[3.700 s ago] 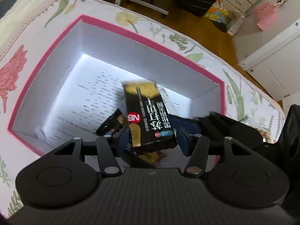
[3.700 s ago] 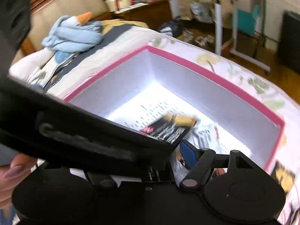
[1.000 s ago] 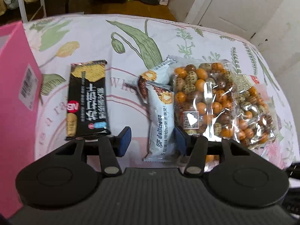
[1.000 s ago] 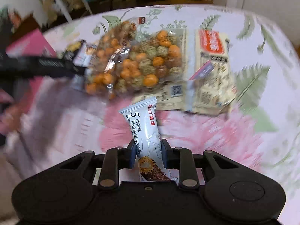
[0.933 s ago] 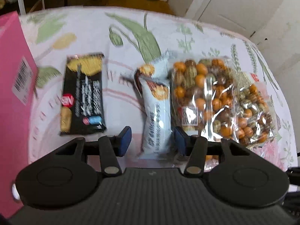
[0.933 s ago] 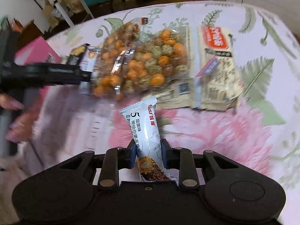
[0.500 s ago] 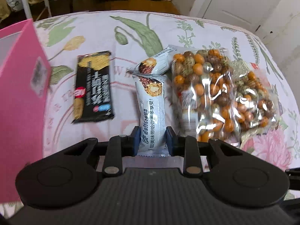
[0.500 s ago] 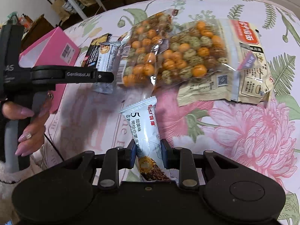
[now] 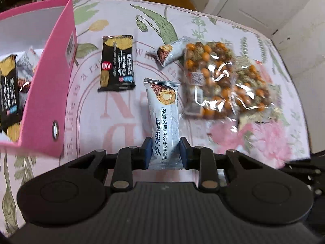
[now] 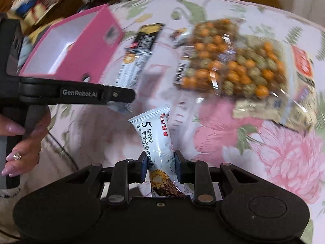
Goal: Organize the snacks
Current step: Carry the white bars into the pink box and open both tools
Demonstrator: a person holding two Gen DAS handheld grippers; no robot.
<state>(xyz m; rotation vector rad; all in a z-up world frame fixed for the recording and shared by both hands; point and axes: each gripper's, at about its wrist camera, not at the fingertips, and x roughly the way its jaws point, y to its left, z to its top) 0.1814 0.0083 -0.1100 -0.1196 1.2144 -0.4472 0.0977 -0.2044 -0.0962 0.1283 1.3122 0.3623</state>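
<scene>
My left claw [image 9: 165, 155] is pinching a white bar [image 9: 165, 120] by its near end; the bar sticks straight out ahead of the pads, far end free above the floral cloth [image 9: 113, 111]. Just ahead-left of it lies a black bar [image 9: 117, 69], flat on the cloth. Further left stands the pink box [image 9: 50, 93], w/ snacks already inside. Ahead-right: a small wrapper [image 9: 172, 49], then two clear nut bags [image 9: 221, 81].

My right claw [image 10: 160, 166] is clamped on a 2nd white bar [image 10: 156, 140], its far end tilted slightly left. The left claw [image 10: 121, 97] sits ahead-left of it, the box [image 10: 81, 46] beyond; view is blurred.

Vs 1 s ago: the left pads stood apart around the bar as it lay flat; now they're closed on it and it's lifted. The box shows more on the left. Right grip unchanged.
</scene>
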